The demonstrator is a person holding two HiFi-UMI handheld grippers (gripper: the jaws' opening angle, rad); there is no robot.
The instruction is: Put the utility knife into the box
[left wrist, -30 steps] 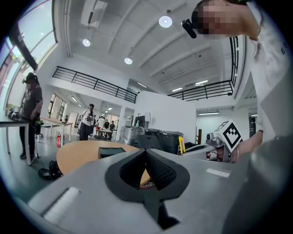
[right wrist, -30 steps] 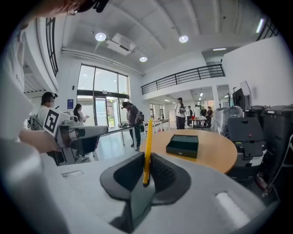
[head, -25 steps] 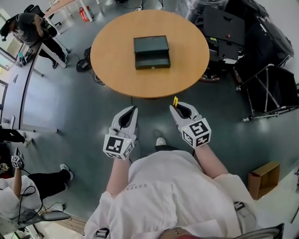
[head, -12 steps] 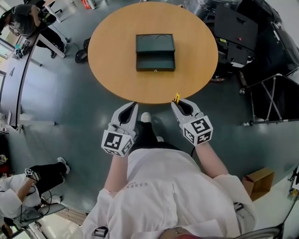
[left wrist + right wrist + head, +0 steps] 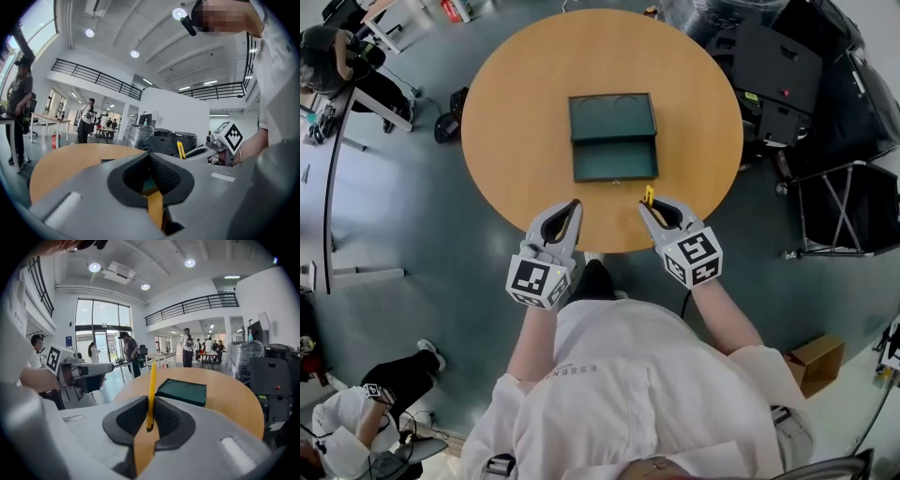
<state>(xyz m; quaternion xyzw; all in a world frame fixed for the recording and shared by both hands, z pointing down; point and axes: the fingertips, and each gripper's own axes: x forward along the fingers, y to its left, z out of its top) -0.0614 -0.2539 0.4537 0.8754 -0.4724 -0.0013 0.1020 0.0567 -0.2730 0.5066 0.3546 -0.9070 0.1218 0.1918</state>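
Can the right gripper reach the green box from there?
Probably yes. The right gripper holds the knife at the near edge of the table, and only bare wood lies between it and the open box.

utility knife (image 5: 151, 380) lower end hidden between right tongs (image 5: 149, 403), mostly covered from above

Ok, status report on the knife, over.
Right gripper shut on yellow utility knife, over table edge. Left gripper shut, empty. Green box open, nothing between.

left gripper (image 5: 149, 155) jaws together, empty | table (image 5: 65, 164) ahead-left | right gripper (image 5: 199, 151) holds utility knife (image 5: 181, 150)
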